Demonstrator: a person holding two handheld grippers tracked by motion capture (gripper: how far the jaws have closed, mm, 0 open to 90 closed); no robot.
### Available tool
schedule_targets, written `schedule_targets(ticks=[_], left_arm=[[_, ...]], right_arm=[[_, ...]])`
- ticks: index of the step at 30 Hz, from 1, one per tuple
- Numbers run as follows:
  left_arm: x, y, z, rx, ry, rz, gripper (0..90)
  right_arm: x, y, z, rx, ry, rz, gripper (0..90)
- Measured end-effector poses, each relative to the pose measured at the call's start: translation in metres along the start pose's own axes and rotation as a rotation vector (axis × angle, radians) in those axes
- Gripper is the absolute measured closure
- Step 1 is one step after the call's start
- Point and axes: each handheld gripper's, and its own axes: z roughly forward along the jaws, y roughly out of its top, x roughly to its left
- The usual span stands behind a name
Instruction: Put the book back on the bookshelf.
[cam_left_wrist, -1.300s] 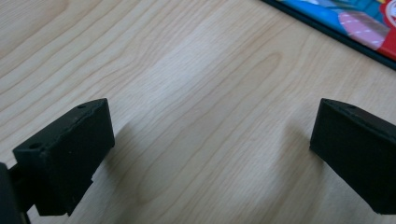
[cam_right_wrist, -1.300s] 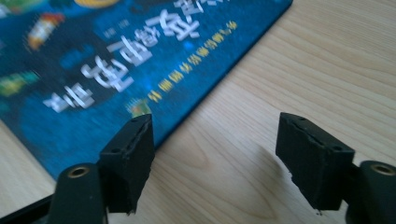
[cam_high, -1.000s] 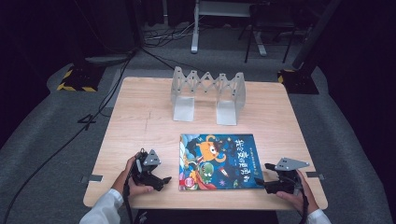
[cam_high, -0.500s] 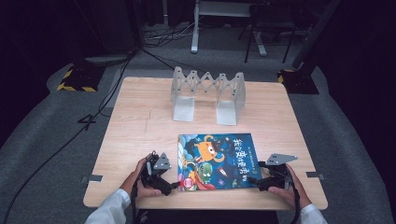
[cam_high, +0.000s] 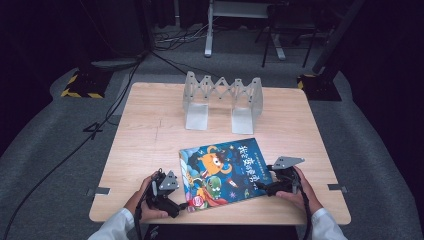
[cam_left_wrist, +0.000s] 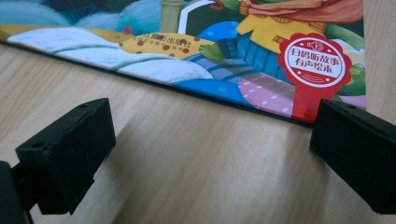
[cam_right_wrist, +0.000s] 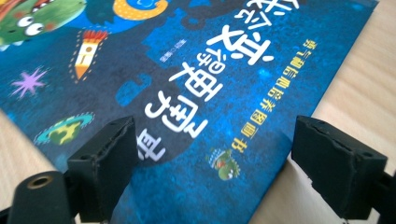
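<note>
Picture book (cam_high: 225, 171) lies flat, cover up, on the near half of the counter (cam_high: 150, 140), turned a bit askew to the front edge. Probably left flat so each gripper can get at an edge. Behind it, well apart, a grey accordion-style book rack (cam_high: 223, 101) stands upright near the far side (likely where the book is meant to go, judging by the layout).

Left gripper (cam_high: 176, 201) sits low at the book's near left corner, hand (cam_high: 145, 197) wrapped round its body, forearm coming in from the bottom. In the left gripper view its jaws are spread wide with bare wood between them; the book's edge and the red seal sticker (cam_left_wrist: 314, 59) lie just ahead, not touched. Released, nothing held.

Right gripper (cam_high: 264, 188) is at the book's right side, hand (cam_high: 300, 187) behind it, pointing inward across the cover. Its jaws have just been opening and stand wide apart. In the right gripper view the blue cover (cam_right_wrist: 196, 107) runs between and under them, with the right jaw out past the book's edge over the wood (pads not pressing on it, as far as I can tell). So released too.

Both grippers held low and near level, aimed at the book from opposite sides.
</note>
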Motion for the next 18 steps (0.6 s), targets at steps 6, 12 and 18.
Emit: schedule_targets(ticks=[6, 12, 18], left_arm=[[-0.010, -0.004, -0.003, -0.001, 0.009, -0.014, 0.4], [-0.017, -0.003, -0.004, 0.023, -0.024, 0.021, 0.5], [0.004, -0.007, -0.013, -0.003, 0.011, -0.027, 16.0]], right_arm=[[0.000, 0.013, 0.014, -0.017, -0.014, -0.002, 15.1], [0.001, 0.006, 0.006, -0.043, -0.020, 0.000, 23.2], [0.005, -0.012, -0.009, -0.049, -0.001, 0.005, 23.7]])
